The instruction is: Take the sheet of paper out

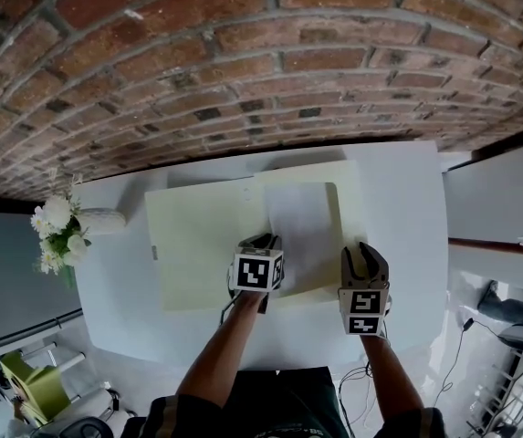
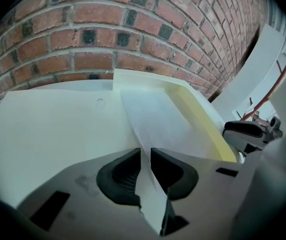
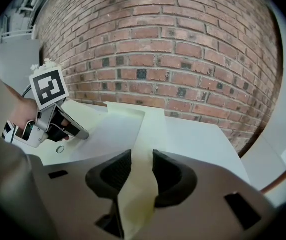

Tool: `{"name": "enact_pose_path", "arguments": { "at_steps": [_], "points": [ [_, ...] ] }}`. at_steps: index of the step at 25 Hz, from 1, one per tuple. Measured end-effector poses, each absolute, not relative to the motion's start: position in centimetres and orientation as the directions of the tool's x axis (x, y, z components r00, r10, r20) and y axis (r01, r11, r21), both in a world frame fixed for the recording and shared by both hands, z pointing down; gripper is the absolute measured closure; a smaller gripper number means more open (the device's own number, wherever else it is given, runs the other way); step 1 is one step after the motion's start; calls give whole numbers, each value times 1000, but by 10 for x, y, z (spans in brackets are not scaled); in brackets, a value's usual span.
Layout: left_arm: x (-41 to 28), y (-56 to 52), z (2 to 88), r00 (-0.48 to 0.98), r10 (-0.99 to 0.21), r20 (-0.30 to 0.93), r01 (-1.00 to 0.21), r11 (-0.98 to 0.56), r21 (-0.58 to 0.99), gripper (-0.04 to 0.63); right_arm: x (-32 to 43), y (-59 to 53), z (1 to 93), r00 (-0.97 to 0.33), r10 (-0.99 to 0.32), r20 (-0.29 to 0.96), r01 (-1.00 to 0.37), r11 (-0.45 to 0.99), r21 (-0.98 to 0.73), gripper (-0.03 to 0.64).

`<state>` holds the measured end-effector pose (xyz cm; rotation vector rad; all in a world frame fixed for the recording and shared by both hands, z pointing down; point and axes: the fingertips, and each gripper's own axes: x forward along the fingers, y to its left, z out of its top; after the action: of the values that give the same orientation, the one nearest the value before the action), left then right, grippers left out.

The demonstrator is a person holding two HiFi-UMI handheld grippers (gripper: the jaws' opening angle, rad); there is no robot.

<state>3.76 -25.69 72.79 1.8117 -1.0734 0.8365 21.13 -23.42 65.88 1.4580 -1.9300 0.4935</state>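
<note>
Jaws of the left tool (image 2: 145, 156) stand close together, pinching the near edge of the sheet of paper (image 2: 157, 119). The white edge rises between the dark pads, while the rest of the sheet slopes away from them. Beyond that grip the sheet lies on the right half of an open cream folder (image 1: 197, 245), and the folder's raised yellowish side runs along the sheet's right. The right tool (image 3: 142, 159) is likewise narrow, clamped on a cream strip of the folder at its near right corner, just beside the sheet. In the head view the two tools sit side by side at the folder's near edge, each held in a hand. The folder's left leaf lies flat on the white table (image 1: 407, 245). At the table's left end is a white vase (image 1: 101, 219) holding pale flowers (image 1: 56, 235). A brick wall (image 1: 243, 62) stands behind the table's far edge.
</note>
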Motion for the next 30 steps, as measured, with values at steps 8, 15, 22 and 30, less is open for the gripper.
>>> {"name": "enact_pose_path", "arguments": {
  "at_steps": [8, 15, 22, 30],
  "points": [
    [40, -256, 731, 408, -335, 849, -903, -287, 321, 545, 211, -235, 659, -160, -702, 694, -948, 305, 89, 431],
    [42, -256, 734, 353, -357, 865, -907, -358, 222, 567, 211, -234, 659, -152, -707, 691, -947, 304, 103, 431],
    [40, -256, 733, 328, -388, 861, -917, -351, 191, 584, 211, -234, 659, -150, -708, 690, -947, 304, 106, 431],
    [31, -257, 726, 349, -413, 841, -928, -278, 248, 586, 210, -234, 659, -147, -709, 689, -946, 305, 112, 431]
  ]
}}
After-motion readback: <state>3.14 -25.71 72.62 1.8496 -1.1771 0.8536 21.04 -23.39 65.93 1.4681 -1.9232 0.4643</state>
